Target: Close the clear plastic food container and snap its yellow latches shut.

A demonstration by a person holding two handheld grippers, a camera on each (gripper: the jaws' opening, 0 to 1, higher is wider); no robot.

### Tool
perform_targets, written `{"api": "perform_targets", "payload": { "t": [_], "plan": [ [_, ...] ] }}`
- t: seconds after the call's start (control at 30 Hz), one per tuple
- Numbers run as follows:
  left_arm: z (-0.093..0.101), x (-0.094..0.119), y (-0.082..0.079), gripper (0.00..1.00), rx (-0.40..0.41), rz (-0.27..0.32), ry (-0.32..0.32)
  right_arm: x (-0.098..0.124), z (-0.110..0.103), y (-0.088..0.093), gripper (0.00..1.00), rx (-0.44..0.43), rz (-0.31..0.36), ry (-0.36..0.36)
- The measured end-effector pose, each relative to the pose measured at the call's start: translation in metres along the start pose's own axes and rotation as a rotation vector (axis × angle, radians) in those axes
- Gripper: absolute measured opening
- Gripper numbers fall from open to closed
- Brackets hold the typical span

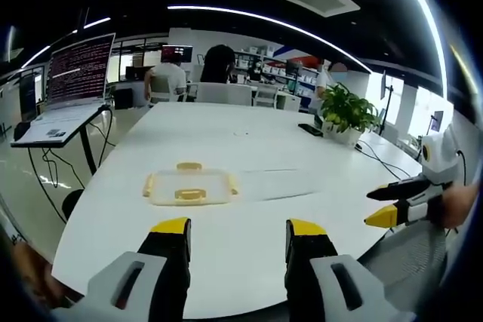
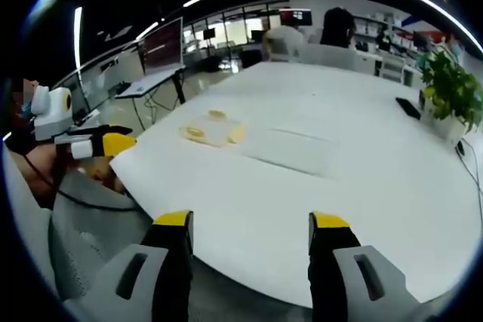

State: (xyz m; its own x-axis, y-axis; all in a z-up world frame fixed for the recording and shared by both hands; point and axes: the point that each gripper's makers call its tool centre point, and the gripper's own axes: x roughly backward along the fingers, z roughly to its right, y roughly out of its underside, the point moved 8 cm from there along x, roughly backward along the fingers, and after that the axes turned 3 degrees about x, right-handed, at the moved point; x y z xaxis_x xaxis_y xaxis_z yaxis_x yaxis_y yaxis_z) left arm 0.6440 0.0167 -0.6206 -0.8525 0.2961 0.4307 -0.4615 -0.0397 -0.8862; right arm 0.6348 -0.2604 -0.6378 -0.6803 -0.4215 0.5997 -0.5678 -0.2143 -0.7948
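Observation:
The clear plastic food container (image 1: 190, 186) lies flat on the white table (image 1: 256, 137), a short way past my left gripper (image 1: 238, 228). Yellow latches (image 1: 189, 165) stick out from its sides. I cannot tell whether the lid is seated. My left gripper is open above the table's near edge and holds nothing. In the right gripper view the container (image 2: 211, 130) is farther off, up and to the left of my right gripper (image 2: 251, 221), which is open and holds nothing. The right gripper (image 1: 396, 205) also shows at the table's right edge, and the left gripper (image 2: 98, 143) at its left edge.
A potted plant (image 1: 349, 115) and a dark phone (image 1: 309, 130) sit at the table's far right. A laptop on a stand (image 1: 75, 81) is to the left, off the table. People sit by chairs (image 1: 226, 93) beyond the far edge.

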Motion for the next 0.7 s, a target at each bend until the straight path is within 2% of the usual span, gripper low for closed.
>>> {"api": "perform_targets", "payload": {
  "t": [0.13,0.27,0.4,0.57,0.7],
  "plan": [
    [0.000,0.000,0.000,0.44,0.016,-0.009,0.006,-0.001,-0.001,0.001,0.59,-0.011,-0.012,-0.013],
    [-0.004,0.000,-0.001,0.45,0.069,-0.014,0.009,-0.002,-0.002,0.000,0.62,-0.020,-0.023,-0.030],
    [-0.004,-0.005,0.002,0.45,0.069,-0.084,0.013,-0.004,-0.003,-0.001,0.62,-0.021,-0.032,-0.038],
    [-0.001,-0.007,0.001,0.45,0.041,-0.112,0.023,-0.008,-0.006,-0.003,0.61,-0.027,-0.044,-0.059],
    [-0.005,-0.008,0.000,0.47,0.062,-0.119,0.029,-0.012,-0.006,-0.009,0.61,-0.014,-0.035,-0.065]
  ]
}}
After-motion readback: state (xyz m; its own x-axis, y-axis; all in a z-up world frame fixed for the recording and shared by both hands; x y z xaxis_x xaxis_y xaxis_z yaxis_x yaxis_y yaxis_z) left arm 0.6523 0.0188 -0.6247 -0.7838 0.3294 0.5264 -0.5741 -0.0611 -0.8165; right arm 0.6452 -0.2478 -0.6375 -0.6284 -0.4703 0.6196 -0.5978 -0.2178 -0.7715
